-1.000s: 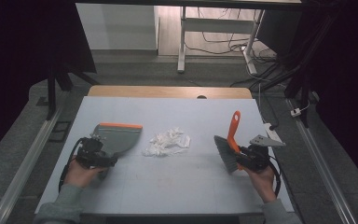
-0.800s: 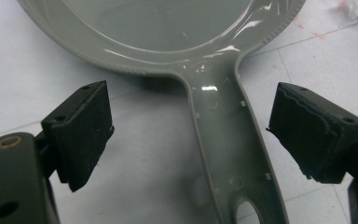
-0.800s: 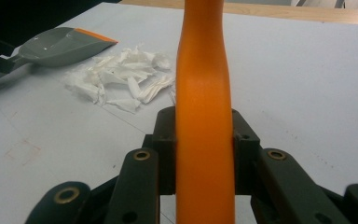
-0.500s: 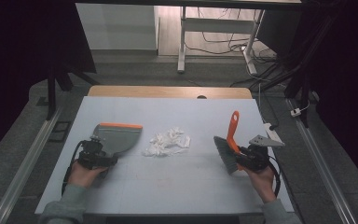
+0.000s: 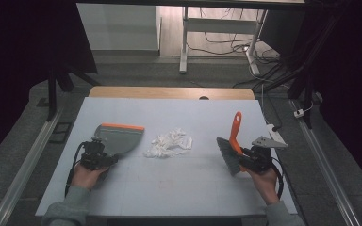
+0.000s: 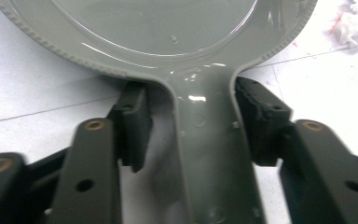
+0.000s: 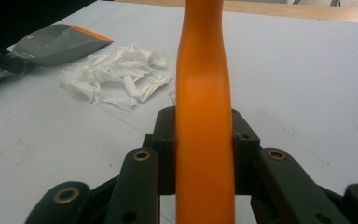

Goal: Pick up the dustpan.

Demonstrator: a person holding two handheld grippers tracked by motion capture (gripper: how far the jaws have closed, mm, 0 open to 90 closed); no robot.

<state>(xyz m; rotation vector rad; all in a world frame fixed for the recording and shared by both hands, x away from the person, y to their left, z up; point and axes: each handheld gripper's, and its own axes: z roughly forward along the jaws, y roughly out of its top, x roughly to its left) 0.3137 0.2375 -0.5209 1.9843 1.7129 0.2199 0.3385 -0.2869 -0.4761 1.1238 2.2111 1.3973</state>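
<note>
A grey dustpan [image 5: 120,137] with an orange lip lies on the left of the table, its handle pointing at me. My left gripper [image 5: 104,157] straddles that handle [image 6: 205,140]. Its jaws have just been closing: the right pad [image 6: 256,112] meets the handle, while a narrow gap remains at the left pad [image 6: 135,126]. A pile of torn white paper scraps [image 5: 169,142] lies mid-table. On the right, my right gripper [image 5: 245,159] is shut on the orange handle [image 7: 204,93] of a hand brush [image 5: 228,153], whose bristles touch the table.
The pale table top [image 5: 179,113] ends in a wooden strip [image 5: 169,92] at the far edge. Metal rails run along both sides on the floor. Beyond are desk legs [image 5: 184,42] and loose cables. From the right gripper view the dustpan [image 7: 58,44] lies past the scraps [image 7: 116,77].
The left gripper's jaws have drawn in around the dustpan's handle, and the left hand has edged slightly closer to it. The right hand and brush have not moved.
</note>
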